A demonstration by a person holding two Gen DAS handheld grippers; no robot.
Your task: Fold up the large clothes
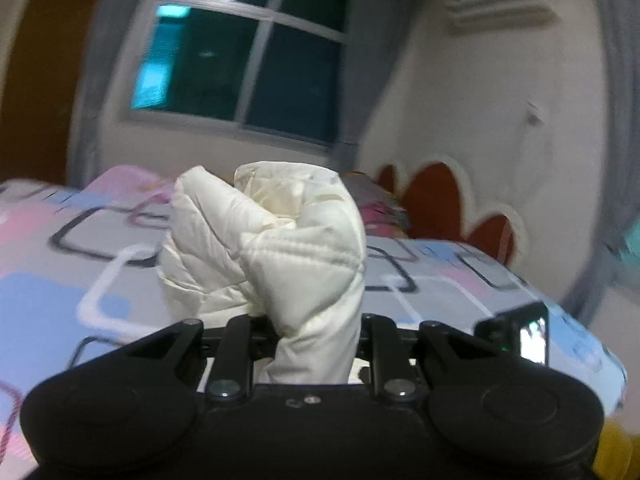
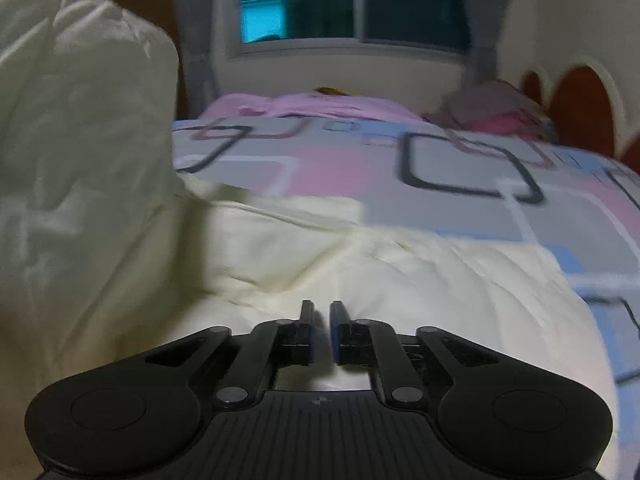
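Jacket (image 1: pixel 276 248) bunched in left tongs (image 1: pixel 316 344), lifted.

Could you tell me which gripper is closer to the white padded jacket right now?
Left. The left gripper has the white padded jacket clamped between its jaws, lifted; the right gripper, jaws nearly closed and empty, hovers just above it.

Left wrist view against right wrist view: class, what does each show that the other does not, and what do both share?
Only the left wrist view shows the left gripper clamping a bunched part of the cream padded jacket, plus a wall air conditioner. Only the right shows the right gripper, jaws nearly closed and holding nothing, over jacket spread flat. Both share the jacket, patterned bedsheet and window.
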